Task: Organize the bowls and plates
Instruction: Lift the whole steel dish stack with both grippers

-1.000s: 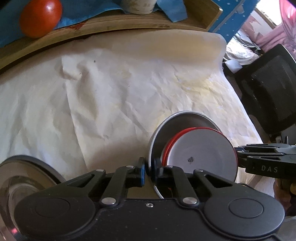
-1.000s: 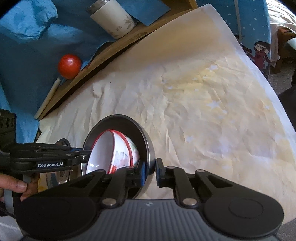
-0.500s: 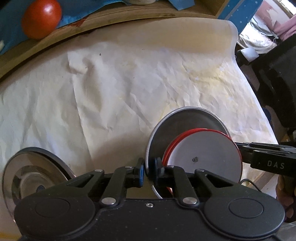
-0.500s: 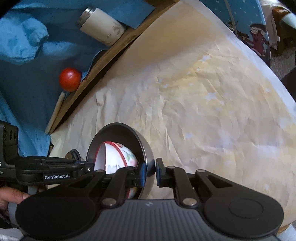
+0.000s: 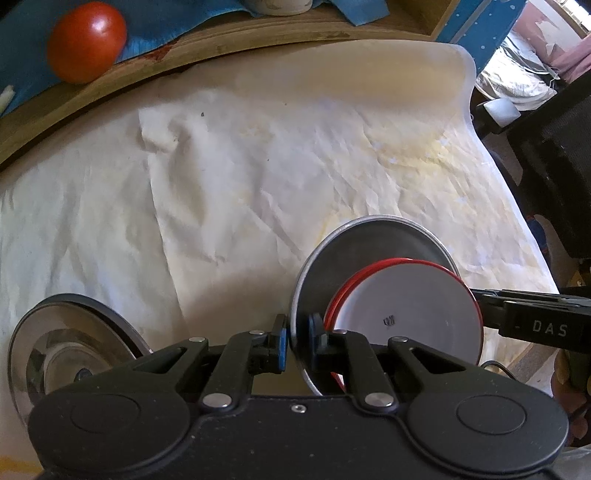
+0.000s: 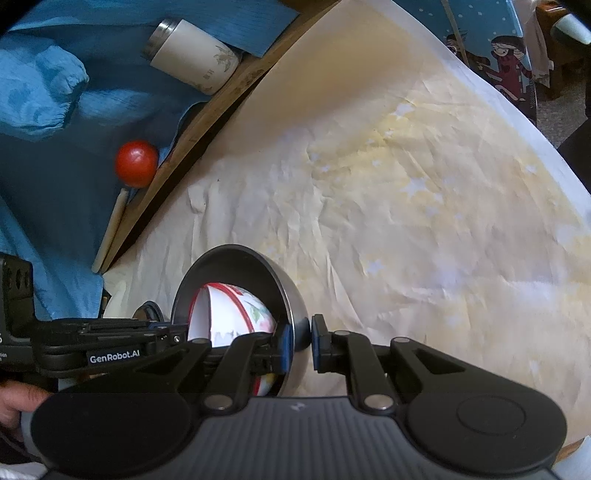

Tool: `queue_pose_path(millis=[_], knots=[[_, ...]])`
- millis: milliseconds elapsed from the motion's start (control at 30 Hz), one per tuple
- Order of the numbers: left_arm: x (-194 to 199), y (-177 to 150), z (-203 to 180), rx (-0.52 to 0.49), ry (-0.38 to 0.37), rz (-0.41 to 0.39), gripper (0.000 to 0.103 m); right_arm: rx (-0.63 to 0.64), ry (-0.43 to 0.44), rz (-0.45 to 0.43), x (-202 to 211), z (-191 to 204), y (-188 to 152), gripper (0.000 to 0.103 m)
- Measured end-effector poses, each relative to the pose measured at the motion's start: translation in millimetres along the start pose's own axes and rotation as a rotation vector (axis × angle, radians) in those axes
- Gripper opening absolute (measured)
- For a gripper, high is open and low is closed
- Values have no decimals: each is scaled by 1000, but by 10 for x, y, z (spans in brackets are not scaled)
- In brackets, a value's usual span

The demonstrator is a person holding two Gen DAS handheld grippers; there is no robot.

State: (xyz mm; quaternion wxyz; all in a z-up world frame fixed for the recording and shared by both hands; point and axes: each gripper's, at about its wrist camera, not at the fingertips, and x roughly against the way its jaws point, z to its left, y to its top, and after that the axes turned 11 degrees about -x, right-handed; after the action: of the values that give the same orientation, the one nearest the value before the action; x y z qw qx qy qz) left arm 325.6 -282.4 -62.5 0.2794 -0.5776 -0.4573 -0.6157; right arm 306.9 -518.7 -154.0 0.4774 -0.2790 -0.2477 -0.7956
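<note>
Tilted further since before, bowls pinched at 9 and 3 o'clock by both grippers could spill the inner bowl.

Metal bowl brushed, matt; inner bowl glossy ceramic-like; table cover crumpled paper; tomato shiny.

Mug cut off; bowl mark unreadable.

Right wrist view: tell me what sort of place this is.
Probably a lived-in home room. A table under crinkled white paper, a white insulated steel-lidded flask and a red tomato on blue cloth suggest it.
</note>
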Motion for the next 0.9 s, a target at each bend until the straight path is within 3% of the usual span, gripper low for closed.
queue_pose_path(millis=[500, 900], knots=[[42, 17, 163, 18, -58, -46, 8, -36, -46, -34, -11, 104, -69, 12], [88, 73, 265, -31, -125, -127, 7, -42, -111, -109, 108, 288, -114, 13]])
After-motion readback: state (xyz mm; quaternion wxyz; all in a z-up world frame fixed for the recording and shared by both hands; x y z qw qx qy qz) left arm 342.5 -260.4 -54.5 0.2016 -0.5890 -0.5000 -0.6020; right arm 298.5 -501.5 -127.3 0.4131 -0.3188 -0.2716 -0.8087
